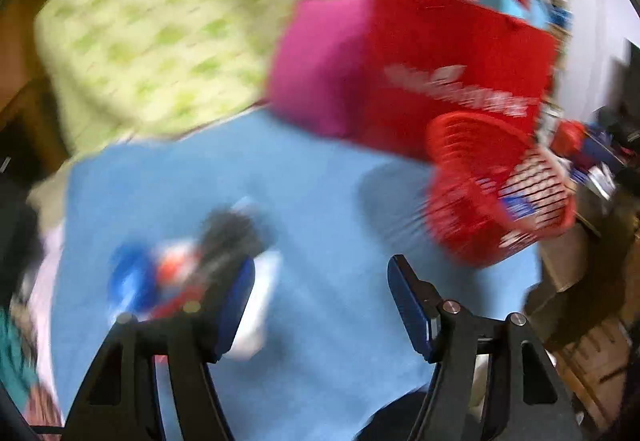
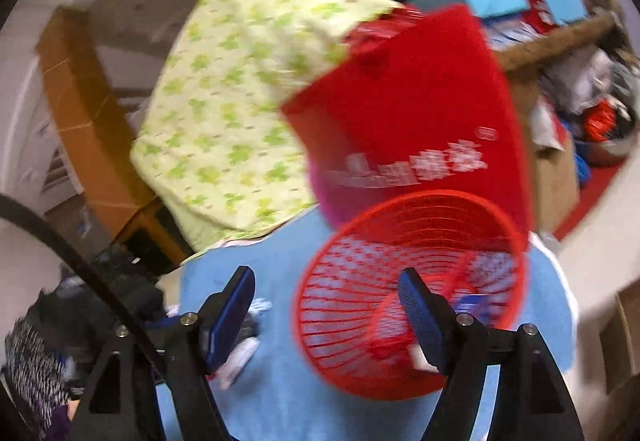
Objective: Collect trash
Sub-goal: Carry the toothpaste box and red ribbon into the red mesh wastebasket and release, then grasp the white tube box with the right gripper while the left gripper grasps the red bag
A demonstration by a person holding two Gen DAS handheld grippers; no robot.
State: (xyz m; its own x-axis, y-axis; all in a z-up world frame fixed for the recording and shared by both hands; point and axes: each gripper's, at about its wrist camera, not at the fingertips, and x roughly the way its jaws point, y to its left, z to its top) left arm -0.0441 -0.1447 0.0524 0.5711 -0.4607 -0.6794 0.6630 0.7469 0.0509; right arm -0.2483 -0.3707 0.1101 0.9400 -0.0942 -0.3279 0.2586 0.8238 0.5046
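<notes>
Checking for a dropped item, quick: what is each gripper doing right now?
Left gripper: open, nothing between its fingers.
Right gripper: open, holding nothing; the red basket lies beyond it.

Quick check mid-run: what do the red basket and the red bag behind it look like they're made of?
Red basket: likely rigid plastic, moulded as an open lattice of thin ribs you can see through. Red bag: seems matte non-woven or fabric, flat panels with white print; blur leaves it uncertain.
</notes>
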